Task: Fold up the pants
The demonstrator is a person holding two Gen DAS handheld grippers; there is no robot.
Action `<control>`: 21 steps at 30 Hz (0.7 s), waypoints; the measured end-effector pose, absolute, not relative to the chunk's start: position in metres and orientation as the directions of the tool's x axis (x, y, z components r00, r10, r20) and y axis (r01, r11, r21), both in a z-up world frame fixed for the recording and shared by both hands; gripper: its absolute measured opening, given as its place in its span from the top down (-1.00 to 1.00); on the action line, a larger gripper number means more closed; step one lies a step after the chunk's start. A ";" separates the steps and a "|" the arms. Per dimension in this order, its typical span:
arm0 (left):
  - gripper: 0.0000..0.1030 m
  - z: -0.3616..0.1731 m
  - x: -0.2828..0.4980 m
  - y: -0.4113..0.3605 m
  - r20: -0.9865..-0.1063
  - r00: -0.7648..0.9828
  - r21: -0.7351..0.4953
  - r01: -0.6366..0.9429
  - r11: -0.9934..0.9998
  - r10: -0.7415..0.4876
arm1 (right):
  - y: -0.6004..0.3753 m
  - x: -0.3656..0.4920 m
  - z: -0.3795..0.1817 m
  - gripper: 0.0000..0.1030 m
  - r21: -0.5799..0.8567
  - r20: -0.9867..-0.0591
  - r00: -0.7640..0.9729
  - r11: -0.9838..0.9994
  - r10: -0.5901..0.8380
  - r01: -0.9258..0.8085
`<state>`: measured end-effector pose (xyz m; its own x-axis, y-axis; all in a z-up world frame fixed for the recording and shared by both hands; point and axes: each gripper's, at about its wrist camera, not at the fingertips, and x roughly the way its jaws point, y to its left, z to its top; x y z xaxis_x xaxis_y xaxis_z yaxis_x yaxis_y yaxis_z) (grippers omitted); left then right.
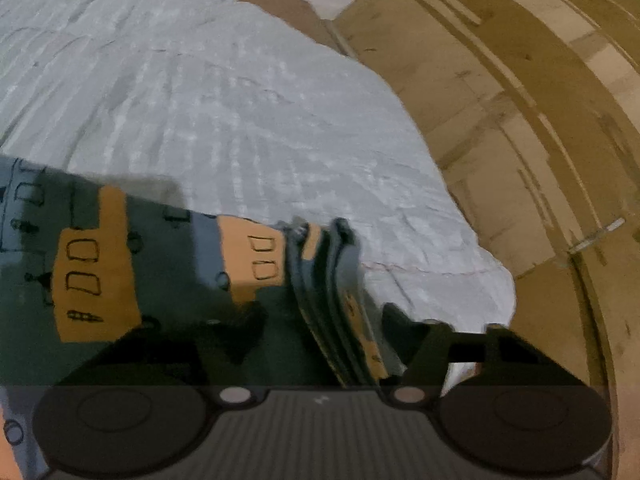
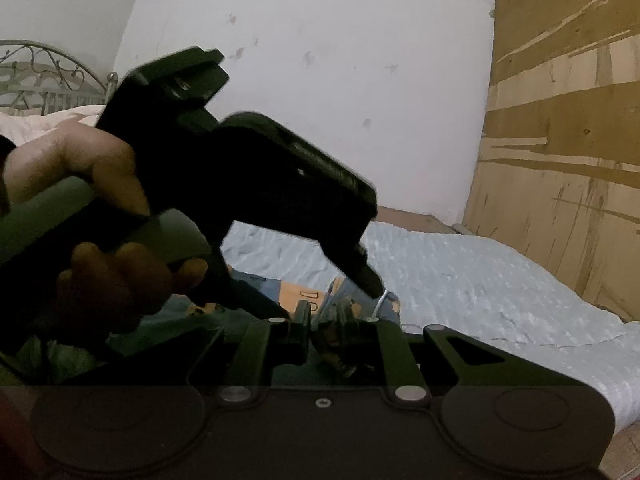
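Left wrist view. The pants [image 1: 132, 280], dark green with orange and blue patches and small black drawn shapes, lie on a pale blue textured sheet [image 1: 208, 92] and fill the near left of the view. Their right end is a stack of folded layers seen edge-on, running down toward the camera. Of the left hand-held gripper [image 1: 392, 356] only the right finger shows, a dark bar just to the right of that layered edge; the left finger is lost against the dark cloth. Whether the fingers press on the fabric I cannot tell. Brown cardboard panels [image 1: 520, 100] stand along the right, past the sheet's edge. The picture is blurred.

Right wrist view. The right hand-held gripper [image 2: 324, 320] is clenched on a bunch of the pants [image 2: 304, 292], with fabric pinched between its two narrow-set fingers. Just beyond, the left hand-held gripper [image 2: 320, 300] slants down from the upper left, its tips at the same bunch of cloth. A person's hand [image 2: 88, 208] wraps around its greenish handle. The blue sheet [image 2: 480, 280] spreads to the right. Far side: a white wall [image 2: 320, 80], cardboard [image 2: 560, 160] at right, and a metal bed frame [image 2: 48, 72] with pale bedding at far left.
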<state>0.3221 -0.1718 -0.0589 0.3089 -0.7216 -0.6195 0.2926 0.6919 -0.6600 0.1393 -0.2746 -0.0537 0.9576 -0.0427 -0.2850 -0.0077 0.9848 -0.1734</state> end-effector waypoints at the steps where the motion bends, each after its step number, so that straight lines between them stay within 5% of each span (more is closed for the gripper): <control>1: 0.08 -0.060 0.323 -0.172 -0.622 0.311 -0.661 0.285 0.694 -0.719 | -0.275 0.139 -0.054 0.73 -0.173 -0.287 0.957 0.985 -0.042 -0.008; 3: 0.51 -0.061 0.324 -0.172 -0.631 0.311 -0.657 0.273 0.702 -0.711 | -0.276 0.141 -0.054 0.73 -0.169 -0.292 0.955 0.985 -0.040 -0.010; 6: 0.70 -0.062 0.323 -0.174 -0.631 0.317 -0.649 0.283 0.706 -0.708 | -0.276 0.150 -0.053 0.73 -0.167 -0.301 0.953 0.986 -0.037 -0.015; 10: 0.79 -0.057 0.319 -0.176 -0.637 0.333 -0.636 0.284 0.718 -0.695 | -0.276 0.153 -0.052 0.70 -0.175 -0.301 0.953 0.984 -0.044 -0.010; 21: 0.84 -0.042 0.317 -0.178 -0.647 0.337 -0.633 0.261 0.729 -0.684 | -0.259 0.159 -0.073 0.18 -0.343 -0.324 0.940 0.939 -0.111 -0.007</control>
<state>0.3172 -0.1781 -0.0423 0.3372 -0.6836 -0.6473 0.2610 0.7285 -0.6334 0.1588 -0.2587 -0.0734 0.9396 -0.1110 -0.3237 -0.0071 0.9394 -0.3428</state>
